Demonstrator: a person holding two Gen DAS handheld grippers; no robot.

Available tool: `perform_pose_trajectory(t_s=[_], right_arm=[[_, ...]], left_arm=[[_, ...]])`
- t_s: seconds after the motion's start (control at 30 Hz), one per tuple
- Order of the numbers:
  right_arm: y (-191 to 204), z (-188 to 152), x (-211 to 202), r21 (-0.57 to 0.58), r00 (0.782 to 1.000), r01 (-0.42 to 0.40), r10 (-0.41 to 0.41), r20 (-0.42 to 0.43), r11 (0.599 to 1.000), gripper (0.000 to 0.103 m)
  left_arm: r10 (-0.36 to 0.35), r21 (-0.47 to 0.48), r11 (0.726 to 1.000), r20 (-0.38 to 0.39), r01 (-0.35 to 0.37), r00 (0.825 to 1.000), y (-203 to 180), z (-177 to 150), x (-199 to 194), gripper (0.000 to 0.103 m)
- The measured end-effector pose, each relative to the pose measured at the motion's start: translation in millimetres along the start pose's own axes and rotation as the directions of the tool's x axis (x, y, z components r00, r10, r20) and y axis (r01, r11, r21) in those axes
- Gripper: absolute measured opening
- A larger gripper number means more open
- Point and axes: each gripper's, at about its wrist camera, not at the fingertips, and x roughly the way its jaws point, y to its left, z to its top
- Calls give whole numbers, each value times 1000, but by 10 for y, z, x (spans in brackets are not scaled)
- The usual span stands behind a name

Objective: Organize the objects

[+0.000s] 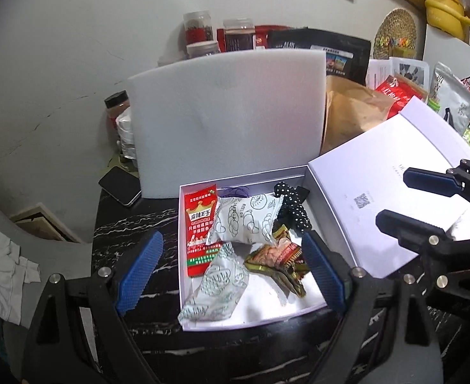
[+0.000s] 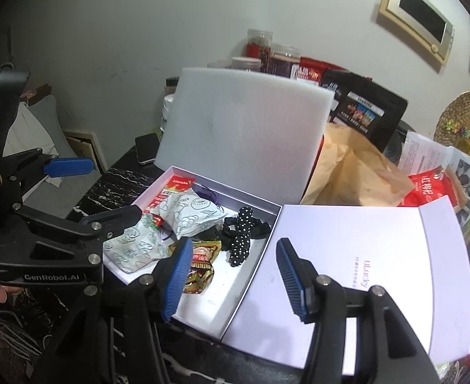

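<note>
An open white box (image 1: pixel 183 288) (image 2: pixel 254 284) sits on the dark marble table. In it lie a red snack packet (image 1: pixel 199 220), two white printed packets (image 1: pixel 247 220) (image 1: pixel 215 284), a brown-green snack packet (image 1: pixel 276 256) (image 2: pixel 199 265) and a black polka-dot hair tie (image 1: pixel 294 208) (image 2: pixel 243 236). Its white lid (image 1: pixel 388 198) (image 2: pixel 363 256) lies open flat to the right. My left gripper (image 1: pixel 235 272) is open and empty, its jaws either side of the box. My right gripper (image 2: pixel 235 275) is open and empty over the box's right wall.
A white foam sheet (image 1: pixel 228 118) (image 2: pixel 244 137) stands behind the box. A phone (image 1: pixel 119 185) lies at the back left. A brown paper bag (image 1: pixel 353 112), jars and snack bags crowd the back and right. The table's left edge drops to a chair with cloth (image 1: pixel 1 272).
</note>
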Motion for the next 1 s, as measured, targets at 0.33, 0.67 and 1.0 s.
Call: perform_pose_trajectory(t_s=[0.33,0.67,1.0], right_arm=[[161,-155,-471,-9,999,1,-1,53,1000,56],[349,-375,-873,-16,996,9,-8,93,1000,57],[537,-633,-1122,-8,994,5,-4,113,1000,59]], left_arm=[[30,-22,999,35,-29,999,-35,-246,-558,88],[39,-26,999,49,-38,998,-55,-536,-1035,90],[53,-43,998,37,-51,998,-68,-919,-1335,91]])
